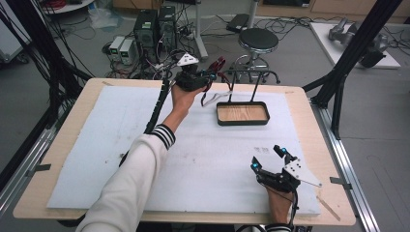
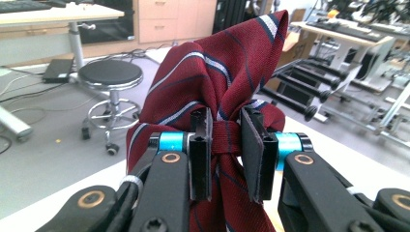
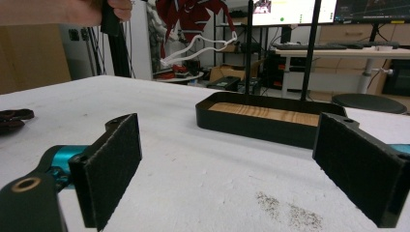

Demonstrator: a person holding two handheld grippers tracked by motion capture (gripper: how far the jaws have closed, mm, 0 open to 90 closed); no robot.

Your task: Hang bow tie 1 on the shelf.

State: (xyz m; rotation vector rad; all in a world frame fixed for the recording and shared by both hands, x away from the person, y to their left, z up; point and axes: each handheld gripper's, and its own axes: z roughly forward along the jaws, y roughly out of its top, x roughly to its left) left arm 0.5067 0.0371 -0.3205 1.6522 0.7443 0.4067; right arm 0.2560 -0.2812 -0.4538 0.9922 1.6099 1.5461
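My left gripper (image 1: 207, 77) is held up over the far edge of the table, left of the stand. It is shut on a dark red tie with white and navy stripes (image 1: 217, 64). In the left gripper view the jaws pinch the bunched tie (image 2: 217, 72) at a narrow waist, and the cloth bulges above the left gripper (image 2: 227, 118). A white hanger (image 1: 211, 98) dangles below it. The black tray with a wooden floor (image 1: 241, 114) carries two thin uprights. My right gripper (image 1: 267, 157) rests open at the near right of the mat. The right gripper (image 3: 227, 145) points at the tray (image 3: 261, 126) with nothing between its pads.
A white foam mat (image 1: 96, 140) covers most of the wooden table. Small dark specks (image 1: 261, 150) lie on the mat ahead of my right gripper. A round stool (image 1: 258, 40), computer cases (image 1: 153, 28) and cables stand on the floor beyond the far edge.
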